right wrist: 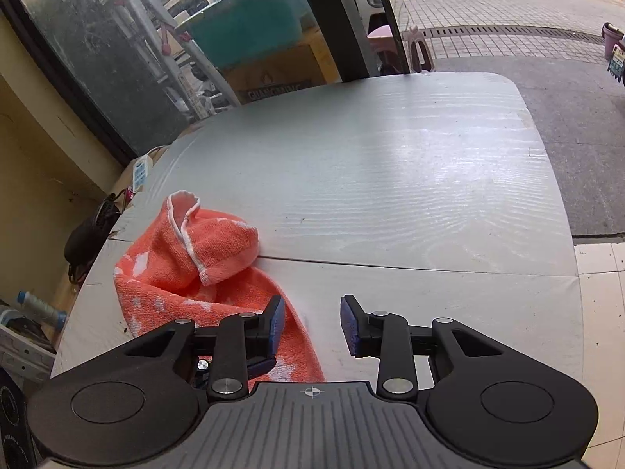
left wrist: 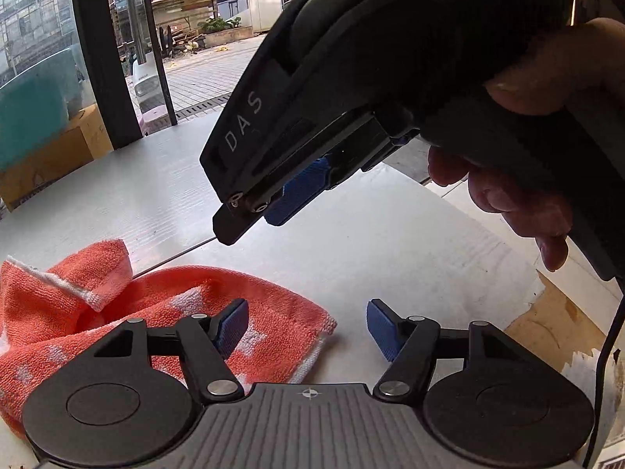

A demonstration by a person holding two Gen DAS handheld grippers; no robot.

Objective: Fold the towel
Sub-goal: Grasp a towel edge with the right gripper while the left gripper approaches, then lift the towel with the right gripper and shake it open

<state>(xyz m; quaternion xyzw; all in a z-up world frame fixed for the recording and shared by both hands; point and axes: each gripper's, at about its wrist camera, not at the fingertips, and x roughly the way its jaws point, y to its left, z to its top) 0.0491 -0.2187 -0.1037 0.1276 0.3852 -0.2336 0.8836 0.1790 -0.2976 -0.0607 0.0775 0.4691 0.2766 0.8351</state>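
A crumpled towel [left wrist: 78, 312] lay at the left of the worktop [left wrist: 371, 242], orange with white marks and a white hem, one corner flopped over onto the heap. In the left wrist view, the left tongs [left wrist: 307, 328] hung released above the worktop, pads wide apart; the left pad [left wrist: 234, 326] stood over the towel's near edge, and the right pad [left wrist: 381, 330] over bare worktop. I could not tell whether the left pad touched the cloth. Higher and to the right, the right tongs [left wrist: 297, 191] showed from the side, gripped by a hand [left wrist: 519, 195], hovering above the worktop and well apart from the towel.

In the right wrist view, the towel [right wrist: 187, 269] sat at the worktop's [right wrist: 410, 179] left side, bunched, straddling the seam between two panels. The right tongs [right wrist: 312, 322] were released too, holding nothing; the left pad [right wrist: 277, 322] was over the towel's near strip, and the right pad [right wrist: 349, 326] over bare surface.
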